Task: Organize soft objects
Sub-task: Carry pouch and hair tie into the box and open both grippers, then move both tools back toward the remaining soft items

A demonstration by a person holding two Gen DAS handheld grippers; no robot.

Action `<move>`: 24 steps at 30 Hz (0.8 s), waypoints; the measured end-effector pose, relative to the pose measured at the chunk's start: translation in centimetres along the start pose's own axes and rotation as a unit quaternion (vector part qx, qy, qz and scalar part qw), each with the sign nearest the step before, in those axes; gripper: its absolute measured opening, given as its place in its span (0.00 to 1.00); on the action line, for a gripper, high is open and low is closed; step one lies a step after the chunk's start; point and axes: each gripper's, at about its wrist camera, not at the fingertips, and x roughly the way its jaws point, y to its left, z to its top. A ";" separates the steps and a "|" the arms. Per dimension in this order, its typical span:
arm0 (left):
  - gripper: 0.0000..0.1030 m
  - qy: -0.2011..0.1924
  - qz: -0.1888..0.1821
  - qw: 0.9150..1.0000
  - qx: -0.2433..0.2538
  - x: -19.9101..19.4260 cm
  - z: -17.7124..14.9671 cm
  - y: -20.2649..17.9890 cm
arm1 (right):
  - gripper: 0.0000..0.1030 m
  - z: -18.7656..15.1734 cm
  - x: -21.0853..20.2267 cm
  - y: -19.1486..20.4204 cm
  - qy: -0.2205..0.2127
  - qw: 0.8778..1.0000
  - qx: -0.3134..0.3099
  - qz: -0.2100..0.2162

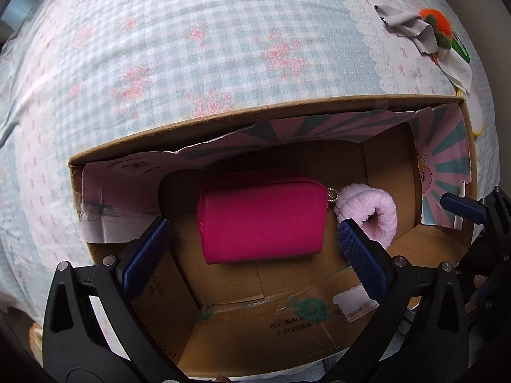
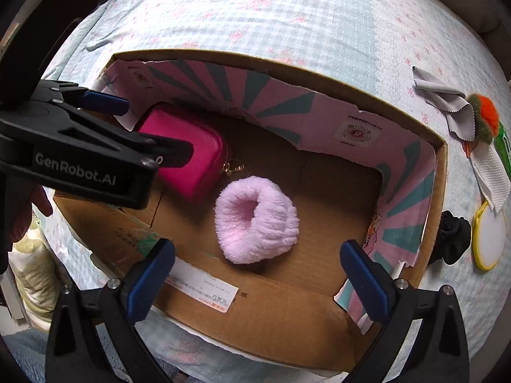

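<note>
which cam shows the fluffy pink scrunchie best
The right wrist view: the fluffy pink scrunchie lies whole and unobstructed on the cardboard box floor, its centre hole visible. In the left wrist view, the left gripper covers its lower left part, and it sits off-centre beside the magenta pouch.

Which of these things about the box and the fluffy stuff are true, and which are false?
1. The pink fluffy ring lies inside the cardboard box. True.
2. The magenta pouch lies on the bedsheet outside the box. False: it is in the box.
3. The right gripper grips the fluffy ring. False: its jaws are open, holding nothing.
4. A black scrunchie lies outside the box. True.
5. The left gripper is open. True.
</note>
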 end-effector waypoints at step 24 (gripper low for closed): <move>1.00 -0.144 0.011 0.989 -0.041 -17.8 -6.1 0.0 | 1.00 -2.8 -14.5 2.4 -0.076 0.996 0.029 -0.022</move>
